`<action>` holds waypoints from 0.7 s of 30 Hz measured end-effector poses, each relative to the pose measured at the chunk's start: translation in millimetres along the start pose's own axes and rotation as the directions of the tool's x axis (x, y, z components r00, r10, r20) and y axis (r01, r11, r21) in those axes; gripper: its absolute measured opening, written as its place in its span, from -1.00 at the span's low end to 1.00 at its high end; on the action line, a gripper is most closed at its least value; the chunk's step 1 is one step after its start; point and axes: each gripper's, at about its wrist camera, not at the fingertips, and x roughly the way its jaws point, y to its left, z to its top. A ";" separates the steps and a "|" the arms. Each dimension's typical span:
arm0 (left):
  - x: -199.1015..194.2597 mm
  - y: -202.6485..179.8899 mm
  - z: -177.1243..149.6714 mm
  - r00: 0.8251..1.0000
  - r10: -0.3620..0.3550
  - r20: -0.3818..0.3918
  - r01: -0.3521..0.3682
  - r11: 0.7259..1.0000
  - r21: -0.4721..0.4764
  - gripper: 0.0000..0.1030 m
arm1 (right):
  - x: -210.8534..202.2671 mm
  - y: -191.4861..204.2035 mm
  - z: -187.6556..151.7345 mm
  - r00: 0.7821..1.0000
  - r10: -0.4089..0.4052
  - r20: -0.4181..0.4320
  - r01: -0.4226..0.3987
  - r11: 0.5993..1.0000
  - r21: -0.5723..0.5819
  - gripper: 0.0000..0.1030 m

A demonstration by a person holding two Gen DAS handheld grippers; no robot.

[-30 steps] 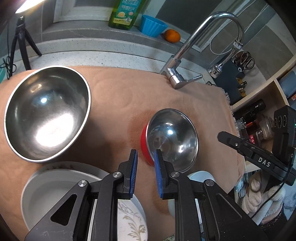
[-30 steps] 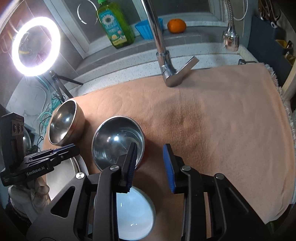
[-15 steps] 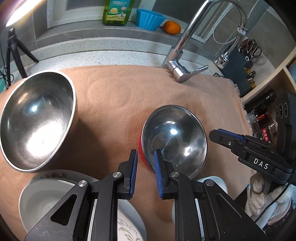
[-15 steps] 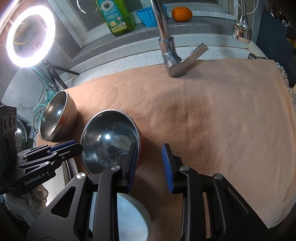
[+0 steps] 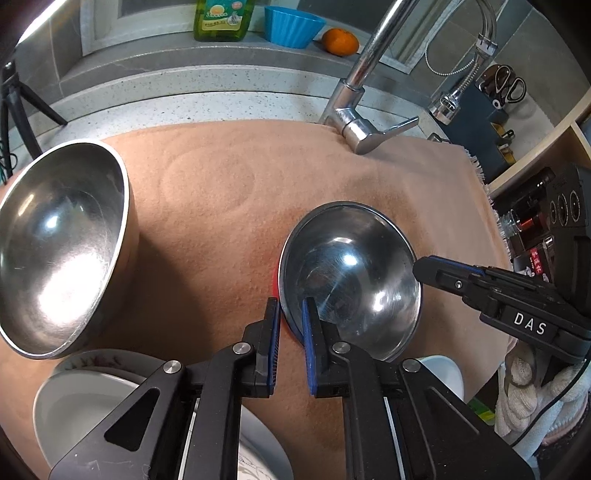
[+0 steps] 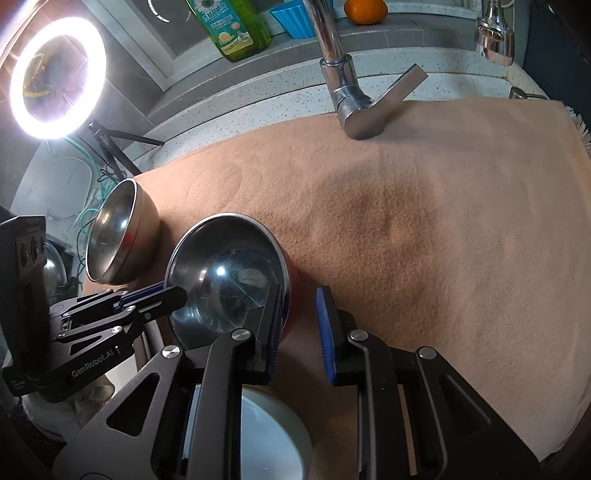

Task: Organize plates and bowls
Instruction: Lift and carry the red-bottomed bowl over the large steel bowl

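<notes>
on the cloth [image 5: 229,177] covering the counter, your small steel bowl [image 5: 351,280] sits right of the large steel bowl [image 5: 59,251], well apart. a plate [image 5: 85,398] lies in front of the large bowl, a small dish [image 6: 266,435] in front of the small one. behind the cloth stands the faucet [image 5: 354,122]; on the ledge behind it sit the soap bottle [image 5: 225,18], cup [image 5: 293,31] and orange [image 5: 340,41].

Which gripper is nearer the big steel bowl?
Left gripper clamps the red-sided bowl beside the big steel bowl; the right gripper, fingers closing around its far rim, is farther.
</notes>
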 end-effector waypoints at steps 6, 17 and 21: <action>1.6 0.9 0.3 1.000 -0.006 -0.004 0.006 1.000 -0.001 -0.80 | 8.6 2.6 -0.6 1.000 -0.002 -0.028 0.002 1.000 -0.005 -0.66; 0.5 3.2 0.7 1.000 -0.020 -0.009 0.020 1.000 -0.002 -0.80 | 8.6 9.2 1.9 0.999 0.009 -0.033 -0.009 1.000 0.015 -0.85; -6.1 5.7 1.1 1.000 -0.030 0.003 0.030 1.000 -0.007 -0.80 | 3.6 12.4 3.6 1.000 0.017 -0.024 -0.017 1.000 0.024 -0.85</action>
